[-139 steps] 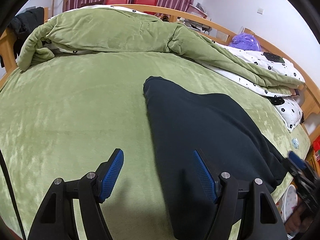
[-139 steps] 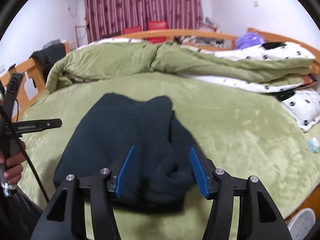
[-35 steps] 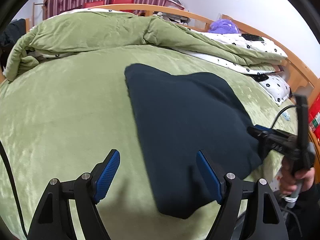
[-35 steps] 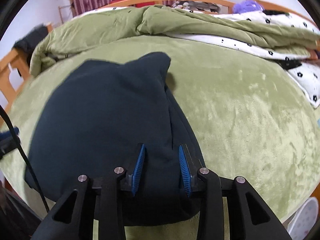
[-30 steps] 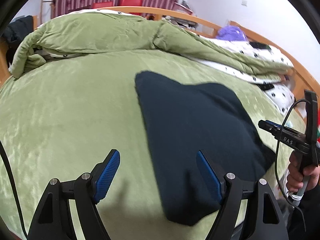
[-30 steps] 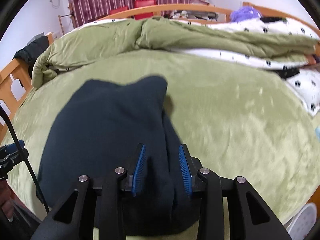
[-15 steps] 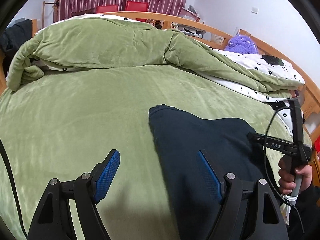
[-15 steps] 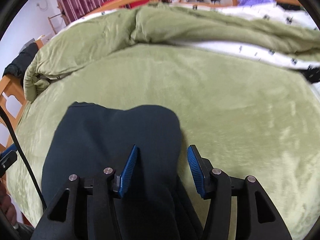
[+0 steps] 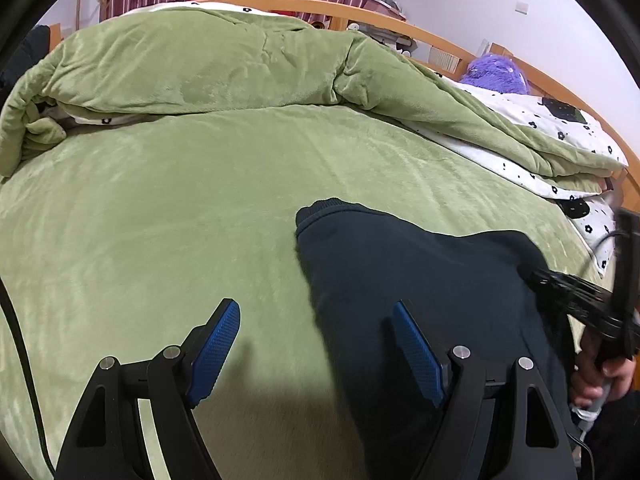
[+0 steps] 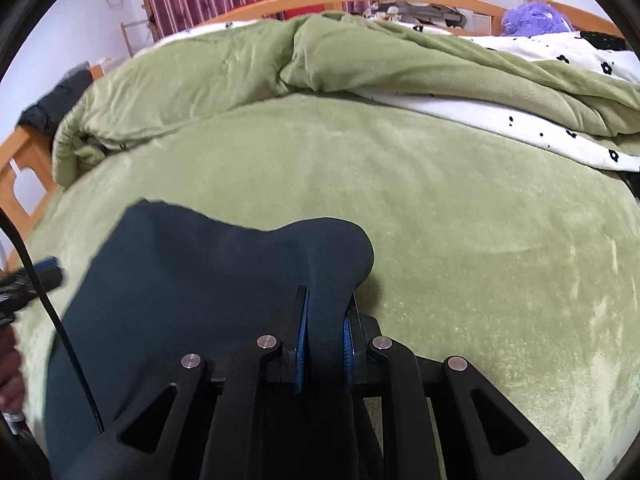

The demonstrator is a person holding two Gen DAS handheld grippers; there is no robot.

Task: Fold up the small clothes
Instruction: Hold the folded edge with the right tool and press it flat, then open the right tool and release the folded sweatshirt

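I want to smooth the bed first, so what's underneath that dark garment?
The dark garment lies on the green bedspread, which shows all around it. Whatever is beneath the cloth itself is covered. The right gripper has just closed on its edge.

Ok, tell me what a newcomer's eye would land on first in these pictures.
First, the dark navy garment lying on the green plush blanket near the bed's front edge, with the right tool, its jaws just closed, pinching a fold of its right side. The left tool hangs open over the garment's left edge. Behind, a bunched green quilt fills the back of the bed, a purple plush toy beyond it.
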